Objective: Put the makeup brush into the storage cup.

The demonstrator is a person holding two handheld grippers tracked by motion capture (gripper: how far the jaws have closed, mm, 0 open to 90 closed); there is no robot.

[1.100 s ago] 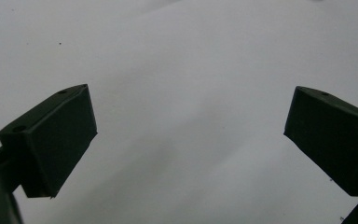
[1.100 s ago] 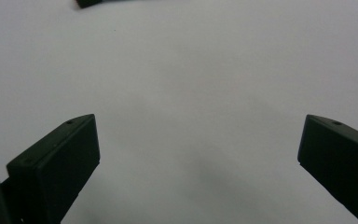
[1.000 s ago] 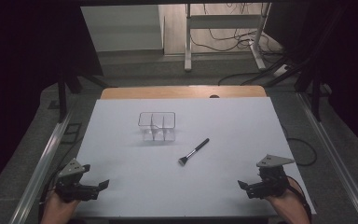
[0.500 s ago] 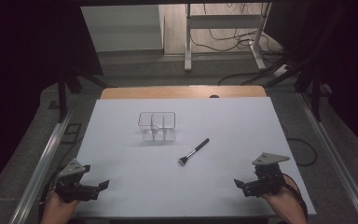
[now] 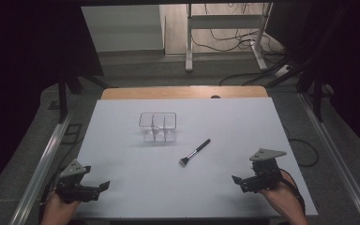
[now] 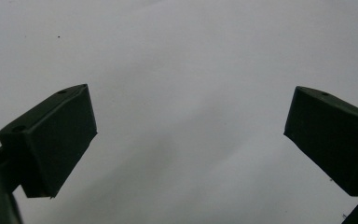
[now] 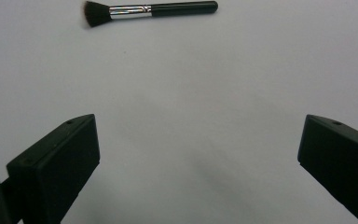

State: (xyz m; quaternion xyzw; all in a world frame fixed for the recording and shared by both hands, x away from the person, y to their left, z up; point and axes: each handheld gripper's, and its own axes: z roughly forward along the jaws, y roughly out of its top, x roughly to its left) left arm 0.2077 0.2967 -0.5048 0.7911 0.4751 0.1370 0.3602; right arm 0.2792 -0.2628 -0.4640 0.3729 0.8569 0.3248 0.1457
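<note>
A black-handled makeup brush (image 5: 195,152) with a silver ferrule lies flat near the middle of the white table (image 5: 122,140); the right gripper view has the same brush (image 7: 149,10) at its top edge. Behind it and to its left stands a clear plastic organiser (image 5: 158,126) with several compartments. My right gripper (image 5: 238,181) is held low at the front right, open, pointing left toward the brush and well short of it. My left gripper (image 5: 104,186) is open at the front left. Bare table lies between its jaws (image 6: 189,135).
A wooden strip (image 5: 183,92) borders the far edge of the table. Metal rails (image 5: 44,157) run along both sides. Beyond the table stand a white frame (image 5: 225,21) and loose cables on the floor.
My right gripper has moved a little to the left and forward over the table. The left gripper, brush and organiser have stayed where they were.
</note>
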